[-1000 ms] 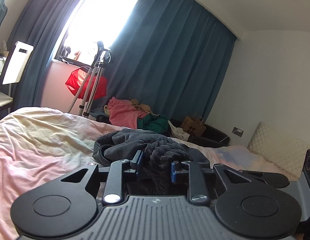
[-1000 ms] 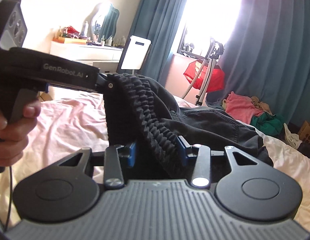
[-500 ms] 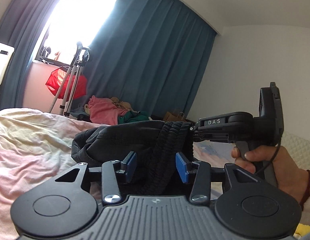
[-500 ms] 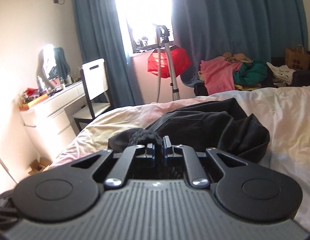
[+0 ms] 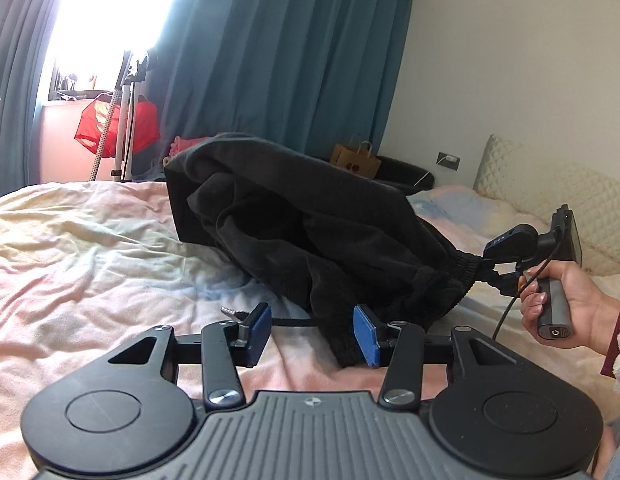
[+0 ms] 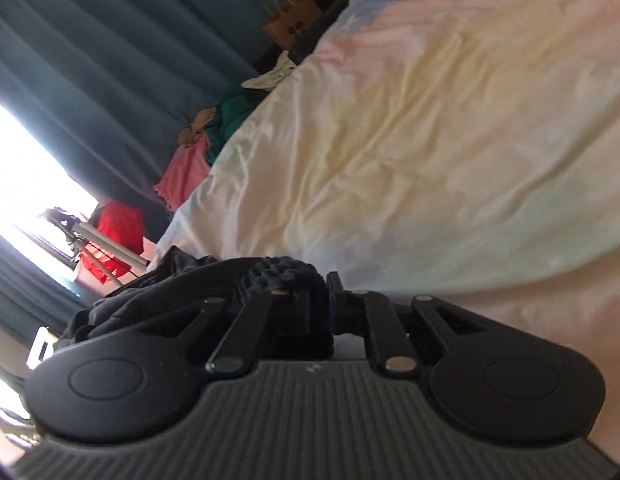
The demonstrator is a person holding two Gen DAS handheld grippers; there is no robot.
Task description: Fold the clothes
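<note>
Here, the black, soft fleece trousers (image 5: 310,224) lie bunched on the rumpled pastel bedsheet (image 5: 90,248). The right gripper (image 6: 310,292) clamps their ribbed elastic waistband (image 5: 458,276), jaws opening slightly; the left gripper (image 5: 312,332) stands apart, pads clear of cloth.

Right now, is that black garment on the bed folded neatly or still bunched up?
Bunched up. The black garment sits in a rumpled heap on the bed, its ribbed band pulled sideways, pinched in the right gripper.
</note>
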